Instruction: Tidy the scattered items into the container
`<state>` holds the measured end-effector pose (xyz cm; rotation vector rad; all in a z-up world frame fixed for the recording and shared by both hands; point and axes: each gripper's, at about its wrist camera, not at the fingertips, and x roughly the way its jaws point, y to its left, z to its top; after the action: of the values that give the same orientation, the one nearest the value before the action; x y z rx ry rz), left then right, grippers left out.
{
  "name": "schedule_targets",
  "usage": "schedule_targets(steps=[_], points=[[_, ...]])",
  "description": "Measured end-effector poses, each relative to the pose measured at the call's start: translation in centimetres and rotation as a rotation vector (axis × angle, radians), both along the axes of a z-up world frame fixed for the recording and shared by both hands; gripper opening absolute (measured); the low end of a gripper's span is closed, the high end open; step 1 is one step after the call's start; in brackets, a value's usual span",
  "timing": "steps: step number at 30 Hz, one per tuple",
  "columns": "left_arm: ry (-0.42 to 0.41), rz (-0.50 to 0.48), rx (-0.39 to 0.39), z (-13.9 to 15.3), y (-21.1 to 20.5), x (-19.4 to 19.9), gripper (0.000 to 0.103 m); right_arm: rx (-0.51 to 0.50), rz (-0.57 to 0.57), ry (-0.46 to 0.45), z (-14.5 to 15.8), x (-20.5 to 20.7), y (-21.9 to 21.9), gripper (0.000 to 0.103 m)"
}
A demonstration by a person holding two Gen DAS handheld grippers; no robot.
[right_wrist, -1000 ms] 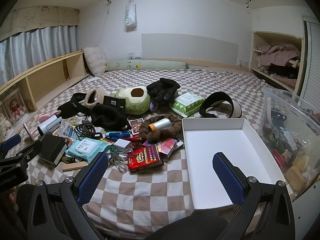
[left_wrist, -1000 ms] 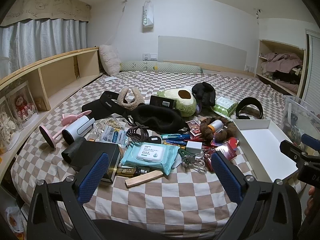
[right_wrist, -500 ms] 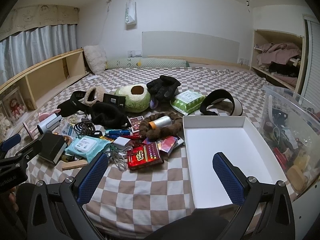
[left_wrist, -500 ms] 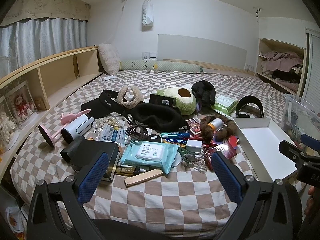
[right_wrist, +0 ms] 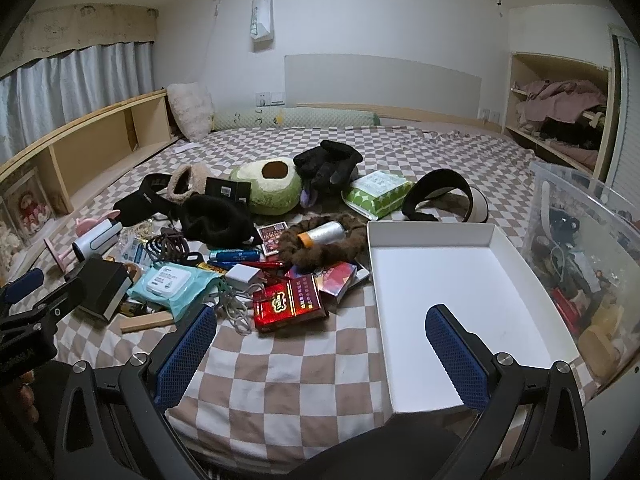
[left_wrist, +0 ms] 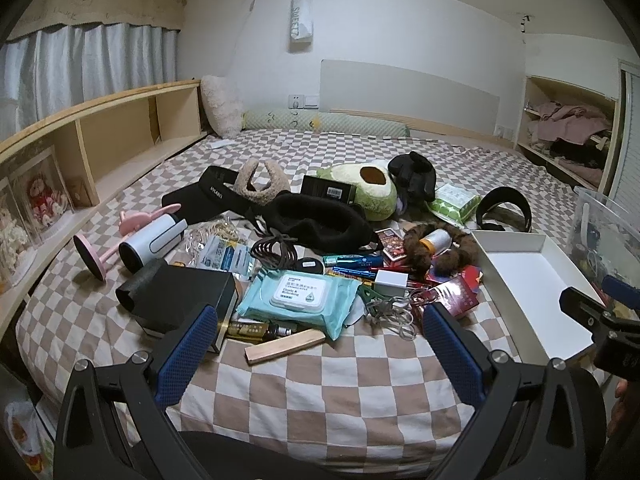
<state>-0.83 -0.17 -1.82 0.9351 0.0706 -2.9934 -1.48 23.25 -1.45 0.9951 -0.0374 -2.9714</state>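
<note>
My left gripper [left_wrist: 318, 344] and right gripper [right_wrist: 320, 344] hover with ribbed blue jaws spread wide, empty. The rectangular white tray [right_wrist: 474, 304] sits at my right gripper's two o'clock; soft, glossy clutter [right_wrist: 240, 236] lies at eleven on the checkered bed [right_wrist: 288, 372].

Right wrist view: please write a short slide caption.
Open right gripper above checkered bed, between clutter and empty white box.

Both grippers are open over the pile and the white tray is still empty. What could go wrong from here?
1. The white cable is tangled beside the red box; lifting either may drag its neighbours.
2. The white tray sits at the bed's edge, so a hard drop could tip it off.
3. The wipes pack lies over smaller items, which may shift when it is lifted.
</note>
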Motion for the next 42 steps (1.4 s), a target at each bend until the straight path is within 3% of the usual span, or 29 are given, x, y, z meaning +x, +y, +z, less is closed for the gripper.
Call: schedule_targets(steps=[8, 22, 26, 31, 37, 42], points=[[-0.033, 0.077, -0.027, -1.0, -0.2, -1.0, 0.103, -0.004, 0.004, -0.02, -1.0, -0.7, 0.0, 0.103], [-0.089, -0.044, 0.08, -3.6, -0.6, -2.9, 0.103, -0.079, 0.093, -0.005, -3.6, -3.8, -1.2, 0.103], [-0.108, -0.065, 0.107, -3.9, -0.6, -3.6, 0.103, -0.042, 0.129, -0.058, -5.0, -6.4, -2.1, 0.103], [-0.129, -0.081, 0.097, -4.2, -0.4, -4.5, 0.103, -0.003, 0.191, -0.197, -7.1, -10.2, -3.0, 0.103], [-0.167, -0.114, 0.095, -5.1, 0.2, -5.9, 0.103, 0.143, 0.202, -0.267, -9.4, -12.9, -4.8, 0.103], [-0.167, -0.172, 0.097, -5.8, 0.7, -6.9, 0.103, 0.175, 0.188, -0.323, -11.3, -13.9, -4.7, 0.103]])
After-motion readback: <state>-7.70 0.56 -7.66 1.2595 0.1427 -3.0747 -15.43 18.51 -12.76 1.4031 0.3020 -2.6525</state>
